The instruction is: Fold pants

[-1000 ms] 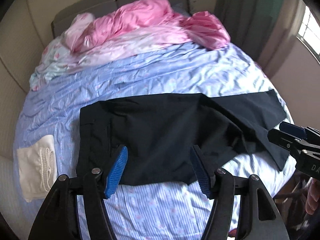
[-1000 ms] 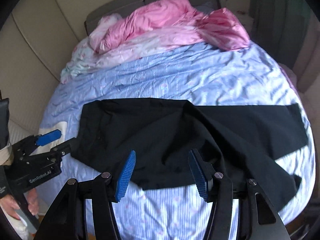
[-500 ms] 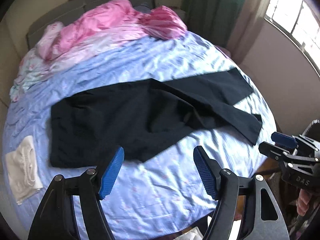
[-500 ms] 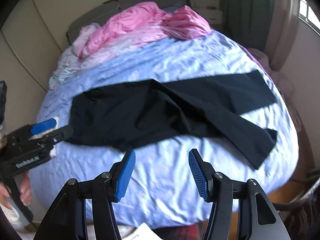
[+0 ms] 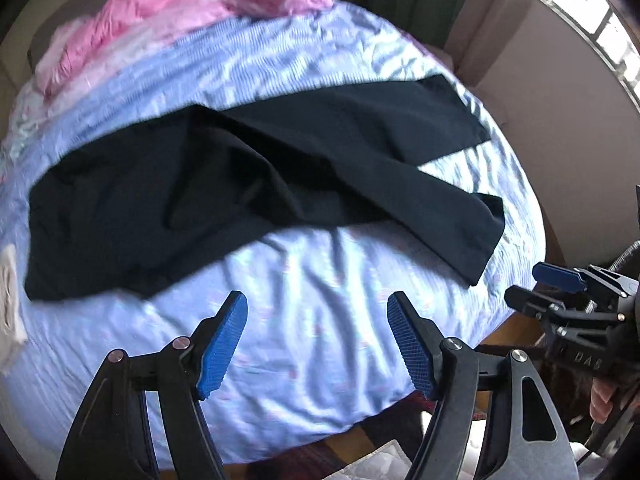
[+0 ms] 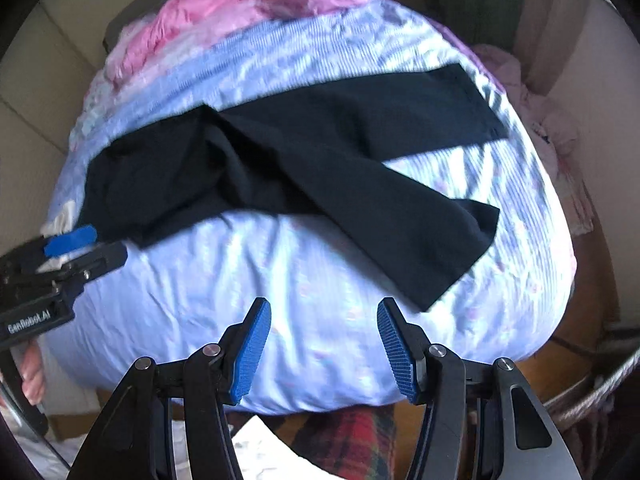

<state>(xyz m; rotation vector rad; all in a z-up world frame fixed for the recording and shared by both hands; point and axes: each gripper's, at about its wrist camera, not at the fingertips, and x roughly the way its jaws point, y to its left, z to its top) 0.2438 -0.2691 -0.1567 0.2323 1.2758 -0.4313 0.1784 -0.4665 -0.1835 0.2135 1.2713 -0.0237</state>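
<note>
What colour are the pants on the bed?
Black, maybe very dark navy. The pants show best in the right wrist view.

Your inventory, counted:
- black pants (image 5: 224, 184): 1, with 2 legs showing
- grippers: 2, left gripper (image 5: 318, 344) and right gripper (image 6: 324, 348), each with 2 blue ribbed pads (image 5: 224, 344)
- blue striped bedsheet (image 5: 304, 320): 1
- pink bedding heap (image 5: 192, 4): 1
- white folded cloth (image 5: 8, 292): 1
- window (image 5: 592, 20): 1

White lettering "GenRobot.AI" stands on the black plastic body of the left gripper (image 6: 86, 246); pale letters "DAS" stand on the black body of the right gripper (image 5: 532, 288).
</note>
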